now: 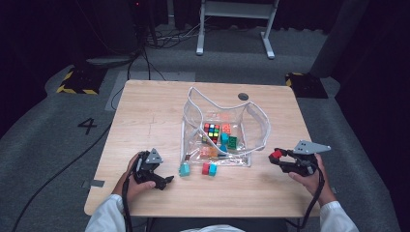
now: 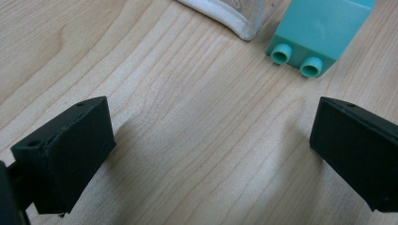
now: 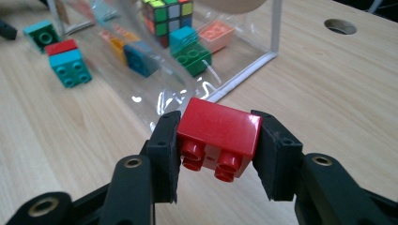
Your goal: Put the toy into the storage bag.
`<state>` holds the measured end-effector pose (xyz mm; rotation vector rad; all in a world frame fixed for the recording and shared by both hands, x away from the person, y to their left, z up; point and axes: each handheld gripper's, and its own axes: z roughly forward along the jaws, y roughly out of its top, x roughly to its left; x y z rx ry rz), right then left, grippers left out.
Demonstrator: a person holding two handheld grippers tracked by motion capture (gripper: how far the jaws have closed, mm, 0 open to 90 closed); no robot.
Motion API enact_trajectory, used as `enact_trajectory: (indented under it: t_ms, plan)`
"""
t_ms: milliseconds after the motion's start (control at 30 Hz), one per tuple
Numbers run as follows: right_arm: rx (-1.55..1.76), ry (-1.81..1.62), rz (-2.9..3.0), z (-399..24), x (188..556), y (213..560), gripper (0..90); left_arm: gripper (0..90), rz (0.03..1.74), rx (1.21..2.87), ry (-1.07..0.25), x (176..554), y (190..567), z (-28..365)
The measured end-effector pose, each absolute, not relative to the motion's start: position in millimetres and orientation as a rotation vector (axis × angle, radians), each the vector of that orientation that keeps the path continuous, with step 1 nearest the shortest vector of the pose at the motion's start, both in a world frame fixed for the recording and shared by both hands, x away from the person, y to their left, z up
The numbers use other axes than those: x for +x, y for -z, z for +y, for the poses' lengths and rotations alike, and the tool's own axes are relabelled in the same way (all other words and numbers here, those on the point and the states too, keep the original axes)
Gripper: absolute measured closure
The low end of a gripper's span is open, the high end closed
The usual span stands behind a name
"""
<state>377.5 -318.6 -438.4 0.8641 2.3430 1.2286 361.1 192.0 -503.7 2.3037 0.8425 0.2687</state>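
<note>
Red glossy studded brick (image 3: pixel 218 136) pinched by right hand-held gripper (image 3: pixel 218 154); left hand-held gripper (image 2: pixel 211 150) spread over woodgrain.

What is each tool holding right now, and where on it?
The right tool clamps a red brick by its two opposite side faces, studs toward the camera. The left tool holds nothing; its jaws stand apart over bare table.

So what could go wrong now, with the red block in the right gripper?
1. The right gripper holds the red block only by its two ends, off the table, so it may slip and fall.
2. The clear bag is soft and its rim sags; the block may hit the rim and push the bag away.
3. Loose blocks lie just outside the bag's near edge, and the open left gripper rests by the teal block; a careless move could knock them.
</note>
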Motion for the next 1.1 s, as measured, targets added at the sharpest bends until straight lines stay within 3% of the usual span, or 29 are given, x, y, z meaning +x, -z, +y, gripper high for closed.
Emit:
enact_trajectory:
  t_ms: [233,600,1100]
  plan:
    - [0.857,-1.212,2.292,-322,394,416,55.5,0.2,0.842,2.303,-0.268,361,504,192]
    - [0.743,-1.225,2.239,-321,414,349,55.6,0.1,0.848,2.303,-0.266,361,504,192]
    - [0.716,-1.274,2.251,-296,442,315,55.6,0.3,0.849,2.303,-0.271,361,504,192]
